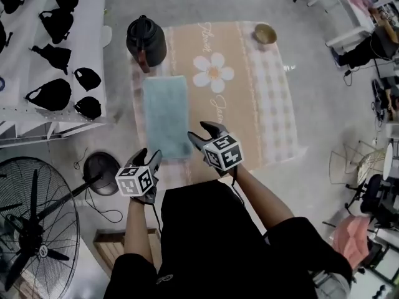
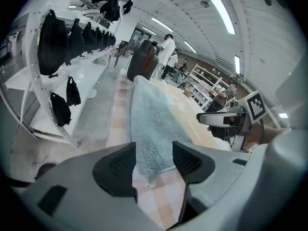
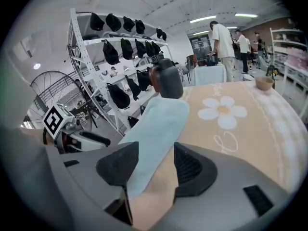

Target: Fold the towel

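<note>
Towel (image 1: 166, 116) lies flat on the mat (image 1: 262, 104) as a long narrow strip, straight ahead of both my grippers, with its near short edge just off the fingertips. Left gripper (image 1: 149, 157): jaws wide, nothing pinched. Right gripper (image 1: 201, 134): also wide and empty. There's one gripper per near corner, so I judge they're placed to take that end and carry it over toward the far end by the jug (image 1: 146, 40). The head view gives the whole strip, both grippers and the bowl (image 1: 265, 33) far ahead of my right one. Only the left gripper view shows the towel's corner lying loose between my pads (image 2: 118, 165), untouched. The right gripper view shows the towel's right edge in its gap, plus people standing beyond the mat.
</note>
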`<state>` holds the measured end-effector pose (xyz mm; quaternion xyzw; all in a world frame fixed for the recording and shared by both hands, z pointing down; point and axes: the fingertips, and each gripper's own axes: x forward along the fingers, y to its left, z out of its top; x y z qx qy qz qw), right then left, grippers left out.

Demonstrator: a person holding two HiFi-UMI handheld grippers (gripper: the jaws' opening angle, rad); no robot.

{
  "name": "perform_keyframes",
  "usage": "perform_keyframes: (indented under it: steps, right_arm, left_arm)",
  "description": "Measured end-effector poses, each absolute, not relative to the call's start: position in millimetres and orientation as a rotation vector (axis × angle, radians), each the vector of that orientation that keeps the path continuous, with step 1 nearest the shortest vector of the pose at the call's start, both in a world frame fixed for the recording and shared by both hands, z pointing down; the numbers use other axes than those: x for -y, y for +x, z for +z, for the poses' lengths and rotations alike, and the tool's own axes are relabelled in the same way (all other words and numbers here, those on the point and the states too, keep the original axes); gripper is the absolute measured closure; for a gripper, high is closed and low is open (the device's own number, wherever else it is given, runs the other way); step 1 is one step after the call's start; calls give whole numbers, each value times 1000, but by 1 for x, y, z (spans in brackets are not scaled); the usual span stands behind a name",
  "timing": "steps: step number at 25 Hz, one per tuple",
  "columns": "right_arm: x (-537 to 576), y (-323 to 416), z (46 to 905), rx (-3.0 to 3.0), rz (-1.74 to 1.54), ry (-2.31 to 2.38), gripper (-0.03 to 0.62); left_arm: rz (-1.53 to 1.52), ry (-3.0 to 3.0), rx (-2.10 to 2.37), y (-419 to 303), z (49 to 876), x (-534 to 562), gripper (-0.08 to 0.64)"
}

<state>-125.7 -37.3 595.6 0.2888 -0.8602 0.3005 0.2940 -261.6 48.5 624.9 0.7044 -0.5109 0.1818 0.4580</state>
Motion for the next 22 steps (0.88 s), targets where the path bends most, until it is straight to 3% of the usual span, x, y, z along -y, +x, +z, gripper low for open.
perform_keyframes:
  steps: [10,22]
  right_arm:
    - [-43,-105,617,2271,942,805,371]
    - [-50,-133,659,2135,1027,773,371]
  left_arm:
    - [456,1701,1292,-256,634,-82,337]
    - [444,1645,1210,-260,665,-66,337]
